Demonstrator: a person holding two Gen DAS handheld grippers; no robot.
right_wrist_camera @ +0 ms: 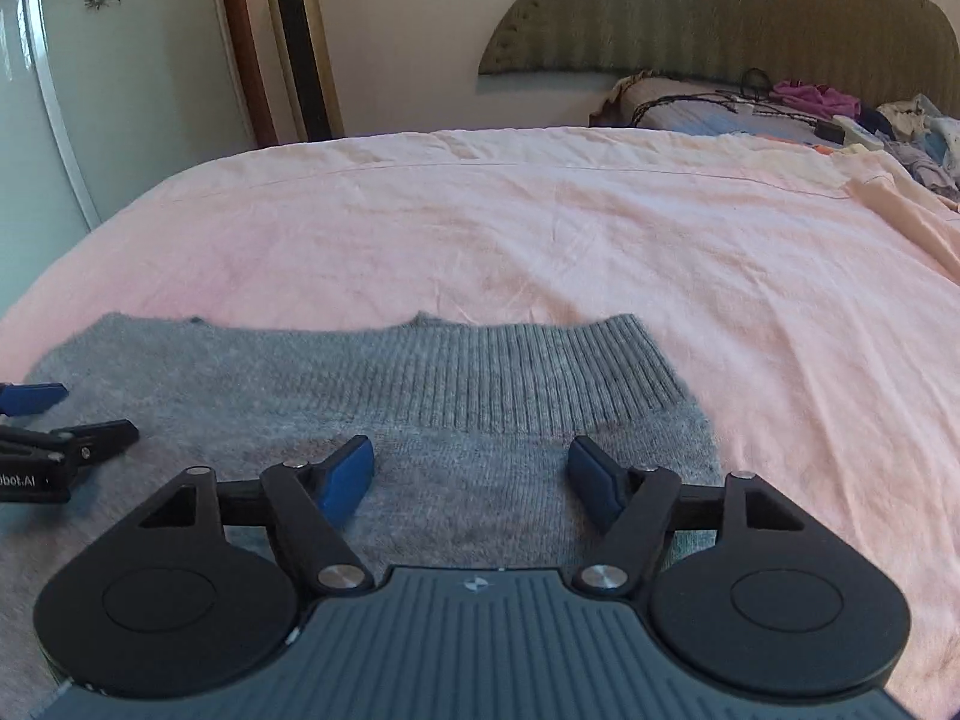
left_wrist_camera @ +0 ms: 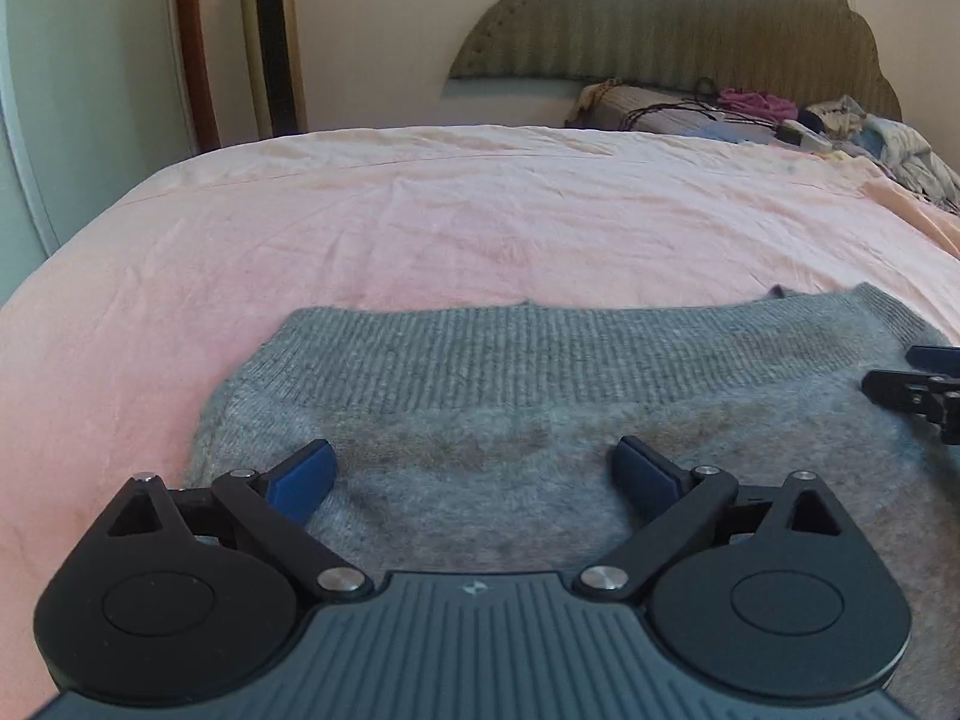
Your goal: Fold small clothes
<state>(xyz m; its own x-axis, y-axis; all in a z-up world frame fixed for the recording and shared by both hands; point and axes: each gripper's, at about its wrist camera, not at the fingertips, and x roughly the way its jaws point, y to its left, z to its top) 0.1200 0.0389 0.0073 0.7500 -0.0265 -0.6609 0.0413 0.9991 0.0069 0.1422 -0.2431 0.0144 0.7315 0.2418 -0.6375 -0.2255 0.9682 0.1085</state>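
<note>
We see a fuzzy gray sweater (left_wrist_camera: 540, 420) lying flat near the front edge of the pink bed (left_wrist_camera: 420, 210), ribbed band farthest from us. Our left tongs (left_wrist_camera: 474, 474) and right tongs (right_wrist_camera: 471, 474) are spread wide above it, pinching nothing.

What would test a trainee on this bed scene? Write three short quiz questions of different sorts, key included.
1. True or false: the left hand-held gripper is clamped on the grey knitted sweater.
2. The sweater's ribbed band lies: A) at the far edge, B) under the grippers, C) off the bed.
3. Fill in: the sweater rests on a ___ bedsheet.

Key: 1 false, both it and the right hand-held gripper stand open above the knit; 2 A; 3 pink.
</note>
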